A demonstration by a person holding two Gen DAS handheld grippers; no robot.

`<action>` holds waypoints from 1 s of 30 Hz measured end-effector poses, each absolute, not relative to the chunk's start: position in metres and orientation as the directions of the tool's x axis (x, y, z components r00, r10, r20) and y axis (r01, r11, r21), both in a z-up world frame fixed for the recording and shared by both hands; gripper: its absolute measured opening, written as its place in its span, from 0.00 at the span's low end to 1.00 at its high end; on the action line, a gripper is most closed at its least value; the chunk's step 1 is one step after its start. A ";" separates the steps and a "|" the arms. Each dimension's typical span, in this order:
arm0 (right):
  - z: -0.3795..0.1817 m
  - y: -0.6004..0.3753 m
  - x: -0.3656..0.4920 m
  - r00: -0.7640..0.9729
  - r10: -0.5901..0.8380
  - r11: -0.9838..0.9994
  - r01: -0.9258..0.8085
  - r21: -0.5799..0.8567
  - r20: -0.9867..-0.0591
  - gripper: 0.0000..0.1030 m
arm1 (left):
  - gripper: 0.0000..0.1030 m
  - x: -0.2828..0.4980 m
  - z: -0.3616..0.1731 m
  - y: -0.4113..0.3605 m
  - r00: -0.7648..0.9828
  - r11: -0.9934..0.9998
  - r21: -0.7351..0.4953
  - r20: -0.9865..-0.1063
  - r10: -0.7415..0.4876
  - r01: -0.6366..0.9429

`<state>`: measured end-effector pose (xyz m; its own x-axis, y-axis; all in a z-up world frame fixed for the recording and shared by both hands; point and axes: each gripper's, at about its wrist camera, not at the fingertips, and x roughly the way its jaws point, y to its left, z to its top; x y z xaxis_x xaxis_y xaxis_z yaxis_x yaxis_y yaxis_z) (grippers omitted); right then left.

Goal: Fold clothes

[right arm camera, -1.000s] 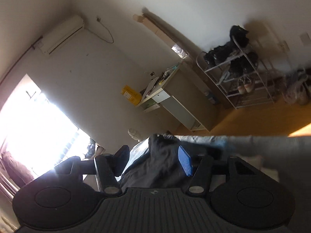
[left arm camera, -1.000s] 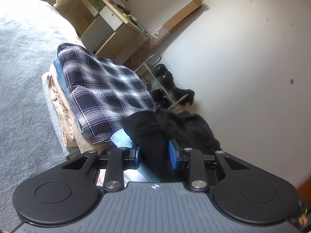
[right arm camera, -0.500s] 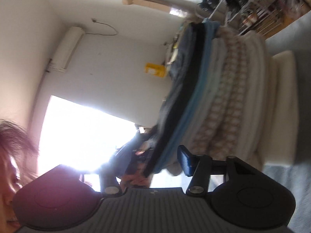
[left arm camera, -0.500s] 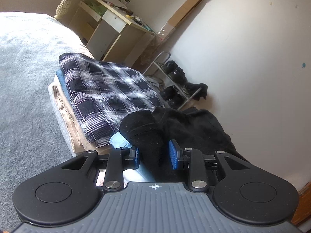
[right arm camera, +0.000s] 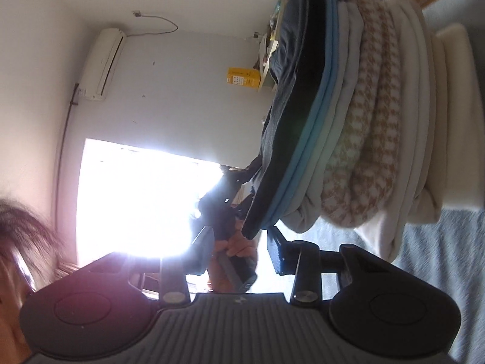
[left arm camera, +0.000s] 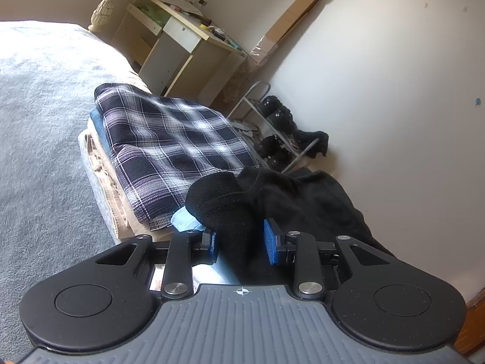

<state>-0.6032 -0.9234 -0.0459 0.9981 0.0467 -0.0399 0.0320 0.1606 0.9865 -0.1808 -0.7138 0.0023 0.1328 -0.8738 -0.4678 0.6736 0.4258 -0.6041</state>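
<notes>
A black garment (left arm camera: 291,200) is seen bunched between the blue pads of the left gripper (left arm camera: 239,242), whose jaws stand narrowly apart and are closed on a thick roll of the cloth; the rest of it spills away ahead and to the right, over the near end of a stack of folded clothes (left arm camera: 127,182). In the left wrist view that stack runs away from the fingers, its long axis leading up and to the left across a grey bedspread (left arm camera: 36,139), with a navy-and-white plaid shirt (left arm camera: 169,139) on top, a blue layer under it and beige and pale grey layers below. In the right wrist view the picture is rolled on its side, so the pile (right arm camera: 357,115) appears as upright bands: dark cloth, a thin light-blue edge, pale grey, a tan houndstooth knit and cream. The right gripper (right arm camera: 242,251) is closing, and the dark lower corner of the pile lies just ahead of its fingers, roughly in the gap; no contact of the pads can be made out, and glare from the window hides the left-hand finger. The next move is judged to depend on that corner, to which the right gripper is nearer. The black fabric looks soft, thick and matte; the plaid looks thinner and crisply woven.
</notes>
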 end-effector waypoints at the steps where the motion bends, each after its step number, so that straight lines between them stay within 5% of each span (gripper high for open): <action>1: -0.046 -0.924 -0.602 0.998 0.046 0.153 0.031 0.988 -0.038 0.37 | 0.28 -0.181 0.002 -0.714 0.133 0.426 -0.604 -0.468 -0.874 0.674; 16: -0.058 -0.937 -0.596 1.000 0.010 0.027 0.007 1.000 -0.007 0.21 | 0.28 -0.178 0.002 -0.716 0.119 0.417 -0.611 -0.467 -0.876 0.673; 30: -0.063 -0.934 -0.615 0.999 -0.032 0.002 0.005 1.000 -0.005 0.23 | 0.28 -0.179 0.001 -0.717 0.114 0.415 -0.611 -0.468 -0.876 0.675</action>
<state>-0.6150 -0.9340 -0.0627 0.9995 -0.0319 -0.0050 0.0050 0.0023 1.0000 -0.1786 -0.7167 0.0007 0.1144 -0.8761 -0.4684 0.6748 0.4145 -0.6106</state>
